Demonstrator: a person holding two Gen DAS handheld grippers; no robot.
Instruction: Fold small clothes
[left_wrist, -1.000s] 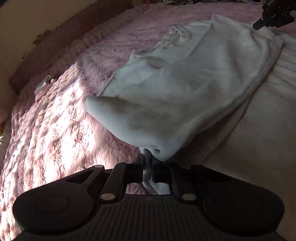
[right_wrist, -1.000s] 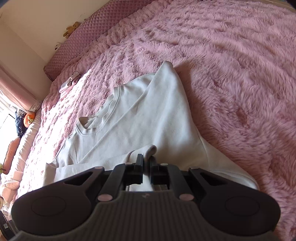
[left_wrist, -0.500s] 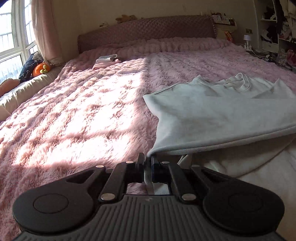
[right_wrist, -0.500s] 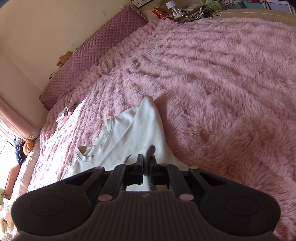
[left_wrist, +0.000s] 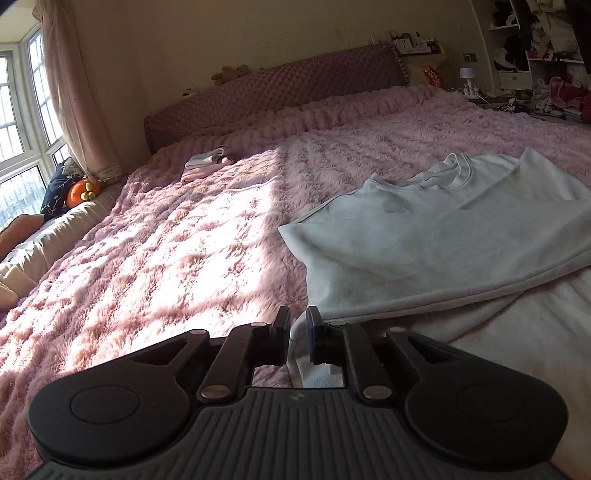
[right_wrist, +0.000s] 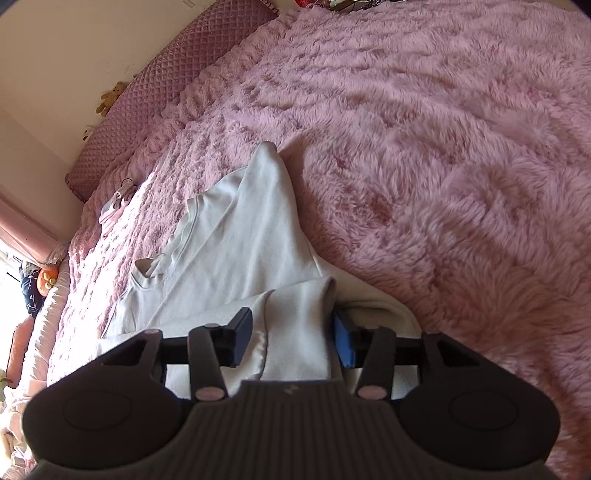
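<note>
A pale grey-white sweatshirt (left_wrist: 443, 236) lies folded over on the pink fluffy bedspread (left_wrist: 166, 240), its collar toward the headboard. My left gripper (left_wrist: 296, 317) sits at the shirt's near left corner. Its jaws are opening, a narrow gap shows, and the hem edge still hangs loosely between the fingers. In the right wrist view the same sweatshirt (right_wrist: 236, 236) runs away from my right gripper (right_wrist: 291, 321). Those jaws are opening wide, and a fold of the shirt lies slack between the blue pads (right_wrist: 341, 338).
A cream fleecy layer (left_wrist: 535, 332) spreads under the shirt at the right. Small folded clothes (left_wrist: 205, 164) rest near the quilted headboard (left_wrist: 277, 96). An orange toy (left_wrist: 82, 190) and cushions sit by the window at left. Cluttered shelves (left_wrist: 535, 55) stand at the far right.
Both grippers were shut on the shirt and have now parted their jaws. The left view swung up from the draped shirt to look across the bed. The shirt has settled flat.
</note>
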